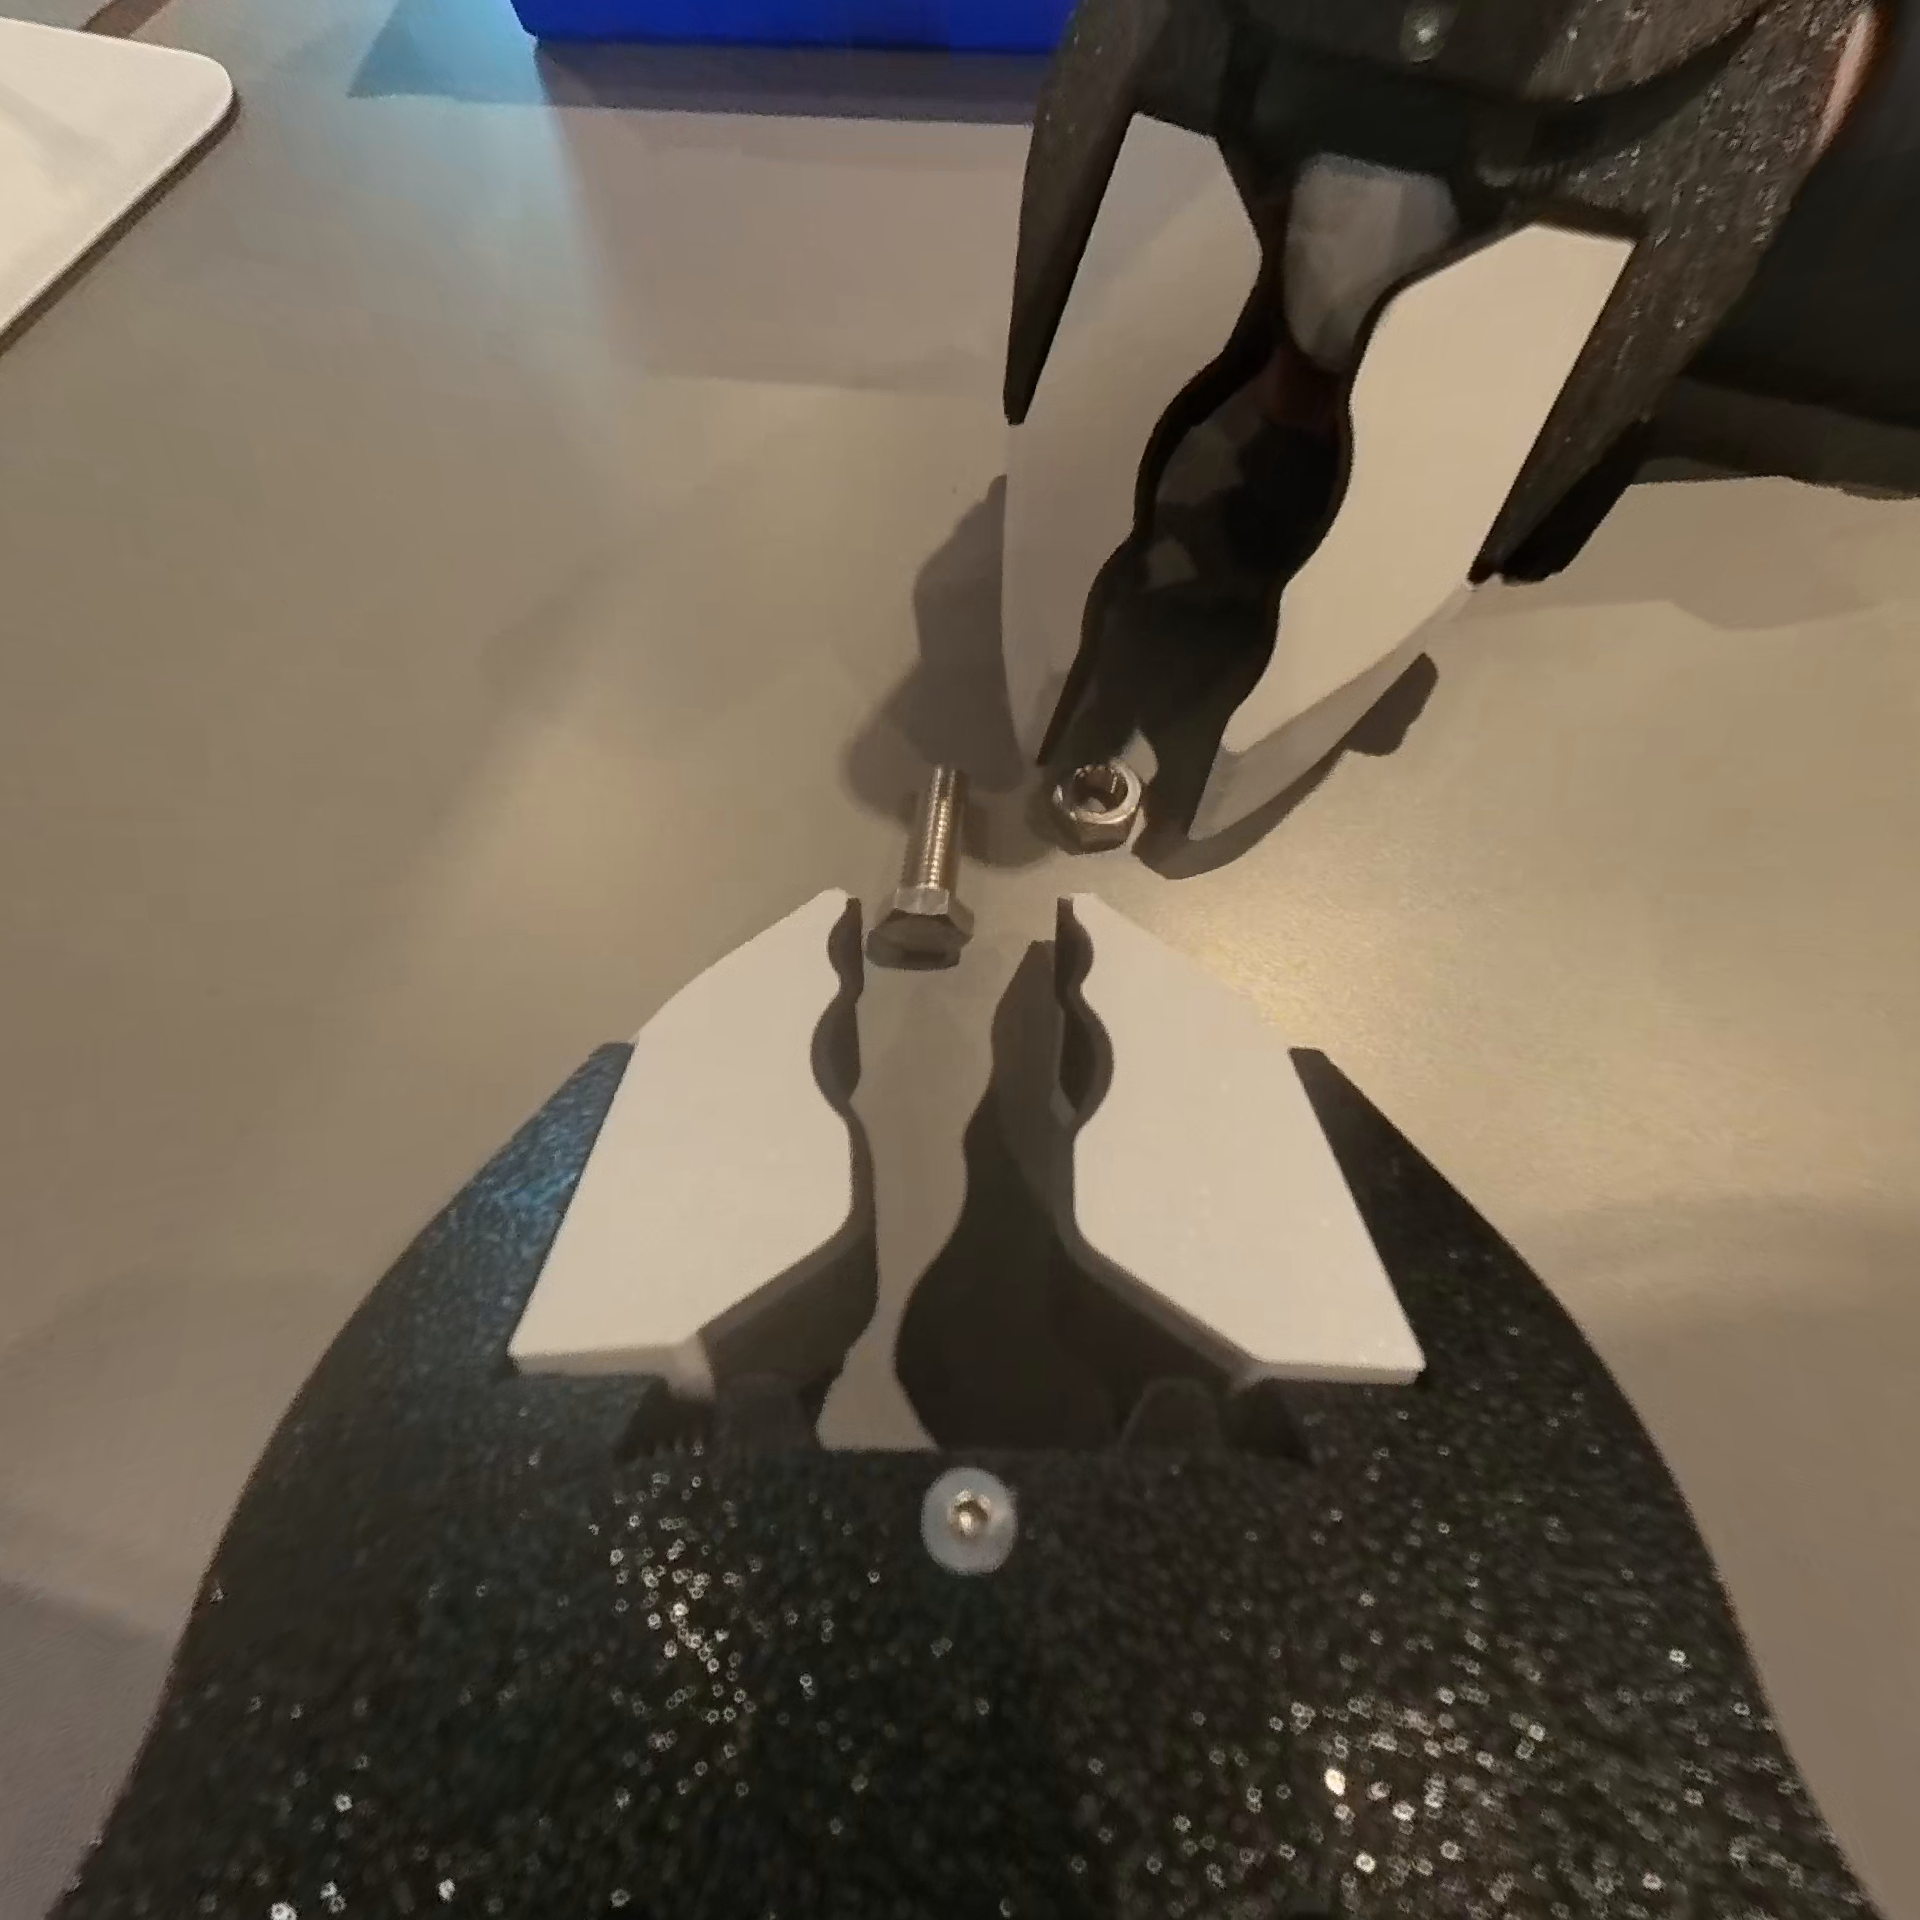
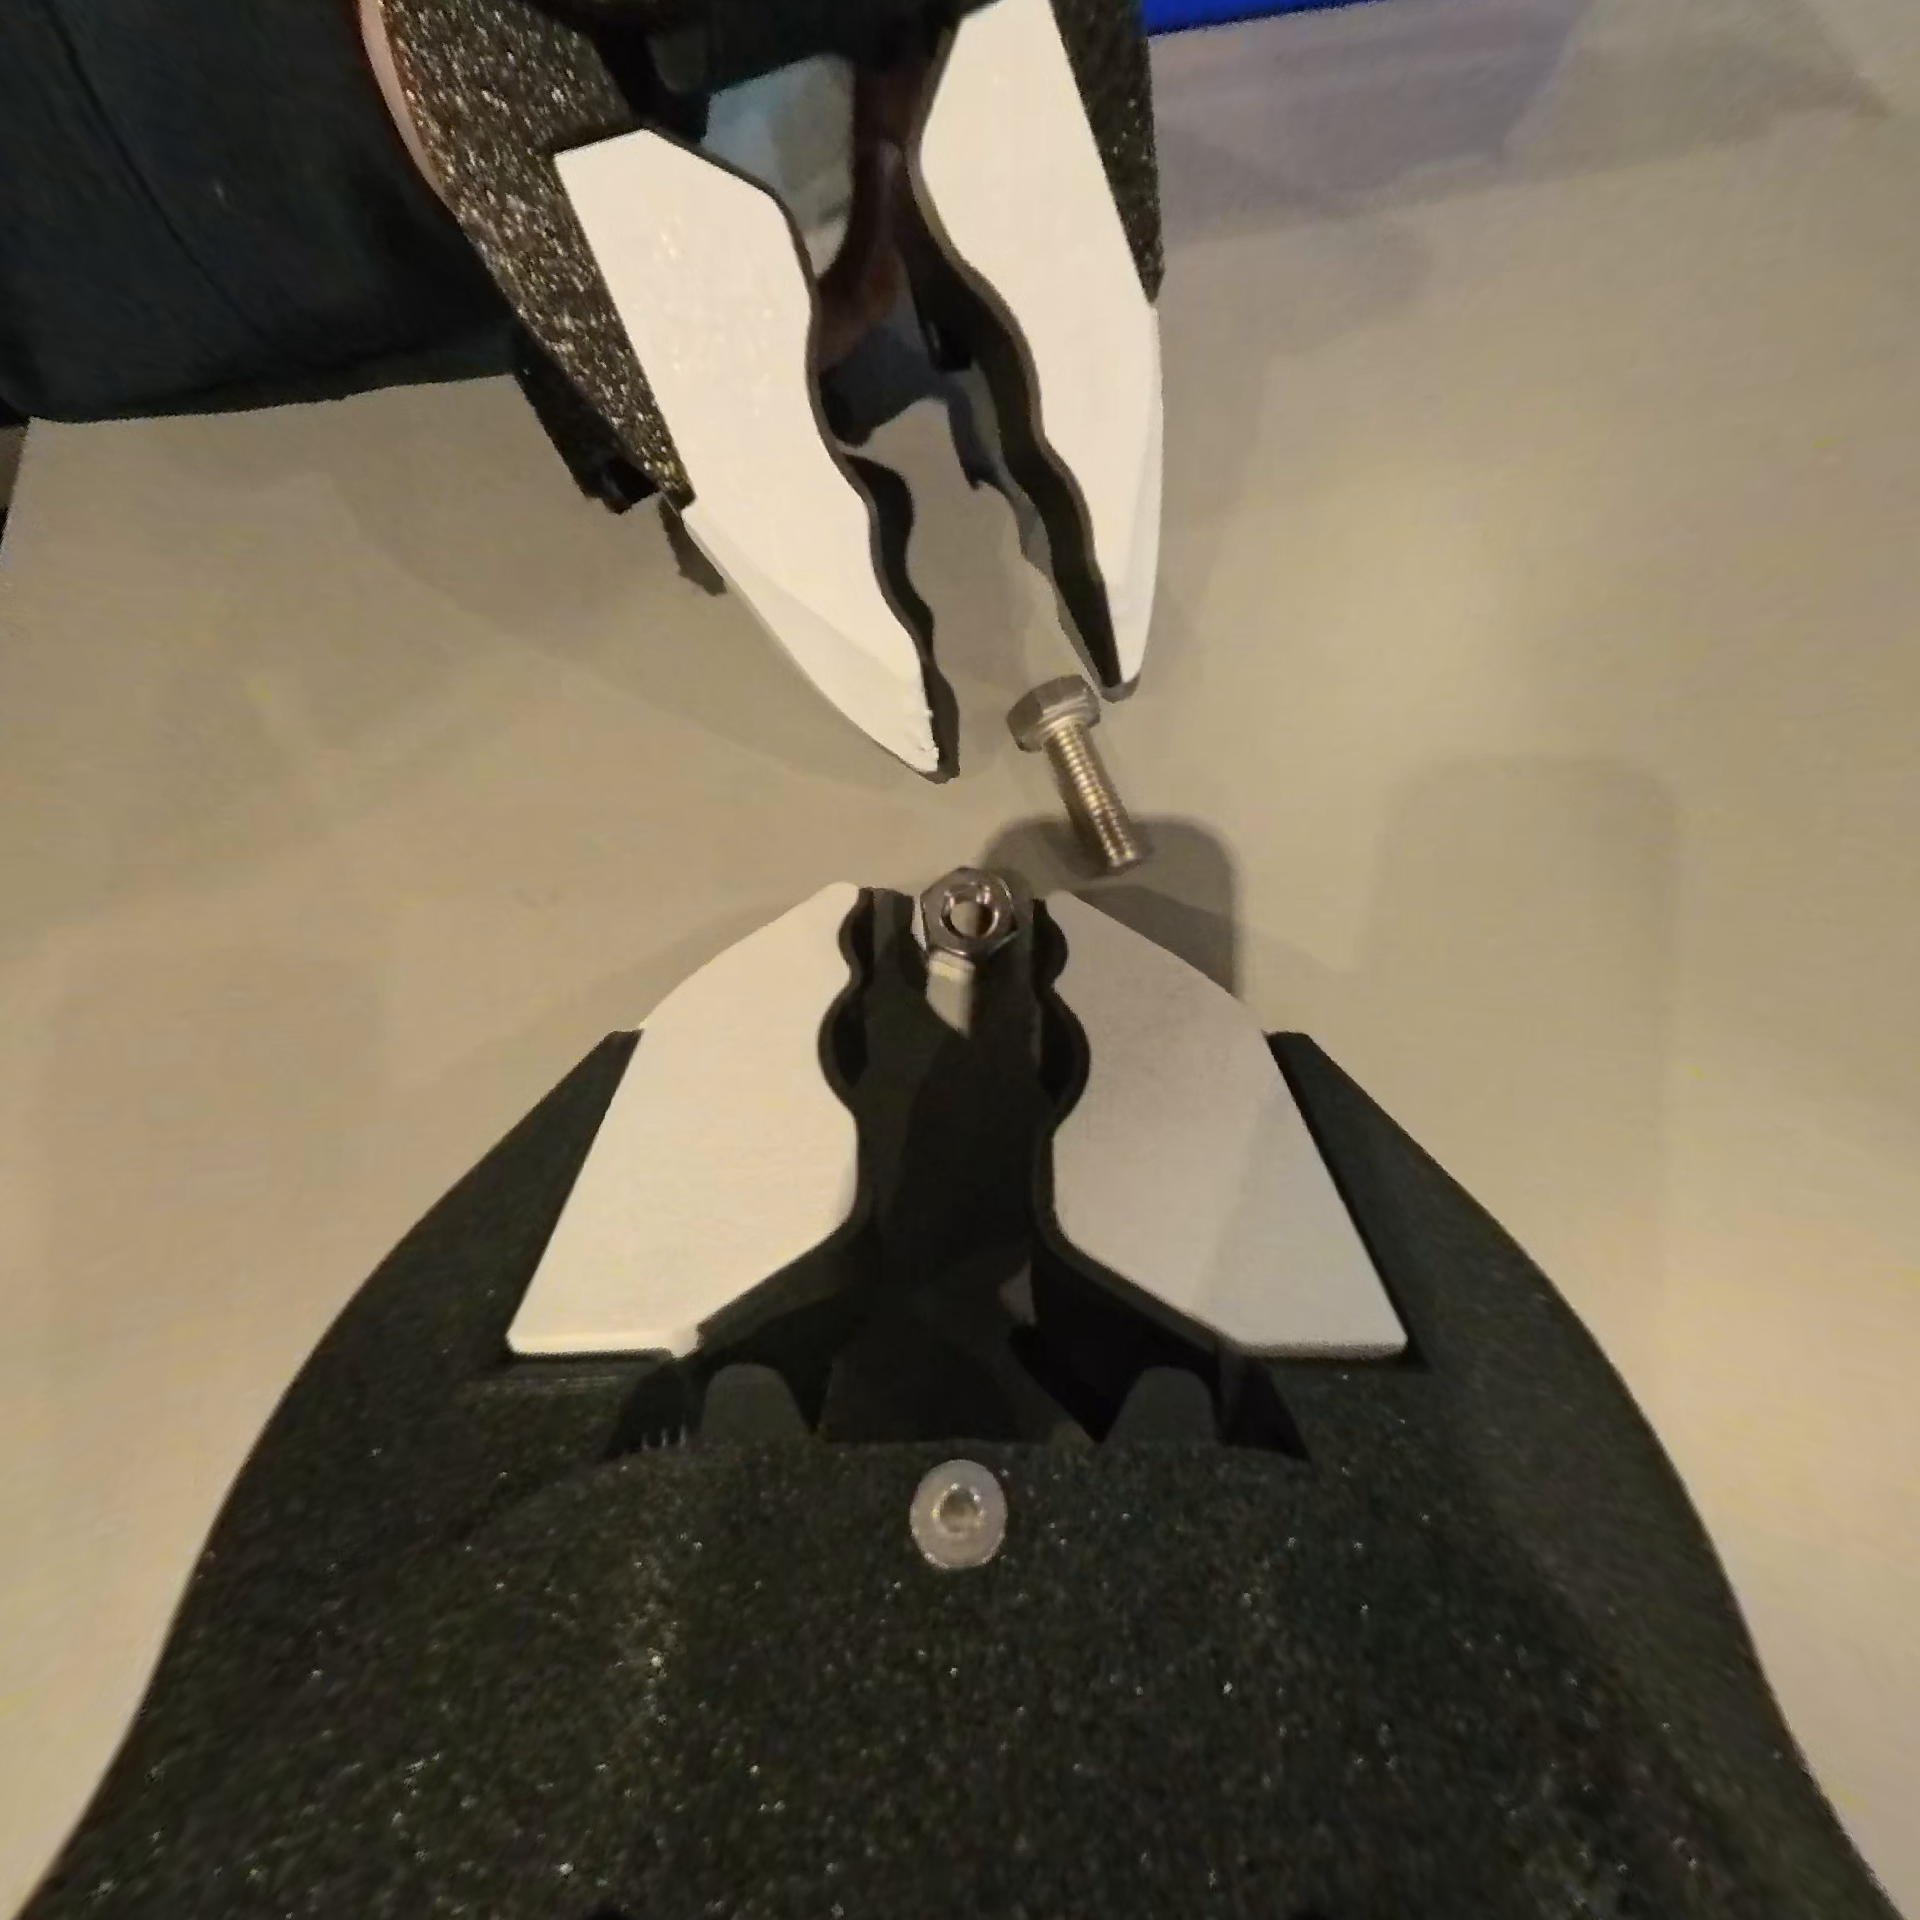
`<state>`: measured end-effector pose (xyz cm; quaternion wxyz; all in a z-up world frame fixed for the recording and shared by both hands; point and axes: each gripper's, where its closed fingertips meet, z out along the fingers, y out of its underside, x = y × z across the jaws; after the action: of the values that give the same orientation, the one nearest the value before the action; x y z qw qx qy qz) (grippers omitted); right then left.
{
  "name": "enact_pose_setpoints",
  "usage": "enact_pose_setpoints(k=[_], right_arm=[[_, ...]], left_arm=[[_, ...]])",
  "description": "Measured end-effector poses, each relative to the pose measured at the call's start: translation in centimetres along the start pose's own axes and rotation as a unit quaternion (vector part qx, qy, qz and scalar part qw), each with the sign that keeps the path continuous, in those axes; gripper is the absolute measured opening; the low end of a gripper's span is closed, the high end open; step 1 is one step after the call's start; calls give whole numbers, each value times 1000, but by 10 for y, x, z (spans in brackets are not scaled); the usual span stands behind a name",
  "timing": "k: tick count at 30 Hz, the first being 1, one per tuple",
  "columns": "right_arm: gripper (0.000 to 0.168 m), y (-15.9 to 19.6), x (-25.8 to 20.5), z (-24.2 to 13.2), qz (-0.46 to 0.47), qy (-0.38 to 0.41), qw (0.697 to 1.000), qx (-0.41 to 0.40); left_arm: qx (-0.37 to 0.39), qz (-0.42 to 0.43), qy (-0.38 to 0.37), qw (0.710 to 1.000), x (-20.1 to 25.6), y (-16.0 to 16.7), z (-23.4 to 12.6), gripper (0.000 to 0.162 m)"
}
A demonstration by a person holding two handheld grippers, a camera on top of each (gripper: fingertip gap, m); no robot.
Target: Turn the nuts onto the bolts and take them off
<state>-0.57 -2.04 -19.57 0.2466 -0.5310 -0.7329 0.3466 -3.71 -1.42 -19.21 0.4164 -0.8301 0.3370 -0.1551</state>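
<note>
A steel bolt (image 1: 923, 862) lies flat on the grey table (image 1: 416, 623), head toward my left gripper (image 1: 954, 909). That gripper is open and low; the bolt head sits just ahead of its tips, by the left finger. A steel nut (image 1: 1096, 812) lies on the table to the right of the bolt's thread end. My right gripper (image 1: 1120, 795) comes down from the upper right, open, tips straddling the nut. In the right wrist view the nut (image 2: 966, 923) sits between the tips of my right gripper (image 2: 951, 902) with little room either side. The bolt (image 2: 1081, 779) lies beyond it, head between the tips of the left gripper (image 2: 1029, 717).
A white tray (image 1: 94, 156) sits at the far left of the table. A blue box (image 1: 790, 21) stands at the back edge and also shows in the right wrist view (image 2: 1507, 21). A person's dark sleeve (image 2: 208, 208) is behind the left gripper. The grippers are tip to tip, or close to it.
</note>
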Motion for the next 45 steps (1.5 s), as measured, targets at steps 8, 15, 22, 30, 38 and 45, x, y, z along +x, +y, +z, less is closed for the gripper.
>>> enact_pose_setpoints(k=[8, 15, 22, 30, 38, 45], right_arm=[[29, 0, 0, 1, -1, 1, 1000, -1], [21, -1, 1, 2, 0, 3, 1000, 1], [17, -2, 0, 2, -3, 7, 1000, 2], [0, -10, 3, -7, -37, 38, 998, 29], [9, -8, -7, -10, -61, 10, 997, 37], [24, -18, -46, 4, -75, -81, 993, 30]], left_arm=[[3, -8, 1, 1000, -1, 0, -2, 37], [3, -10, 3, 1000, -1, 0, -2, 37], [-2, -10, 3, 1000, 0, 2, -2, 37], [-3, -10, 3, 1000, 0, 2, -2, 37], [-5, -11, 4, 1000, 0, 3, -2, 38], [4, -16, -7, 1000, -4, 1, -4, 38]])
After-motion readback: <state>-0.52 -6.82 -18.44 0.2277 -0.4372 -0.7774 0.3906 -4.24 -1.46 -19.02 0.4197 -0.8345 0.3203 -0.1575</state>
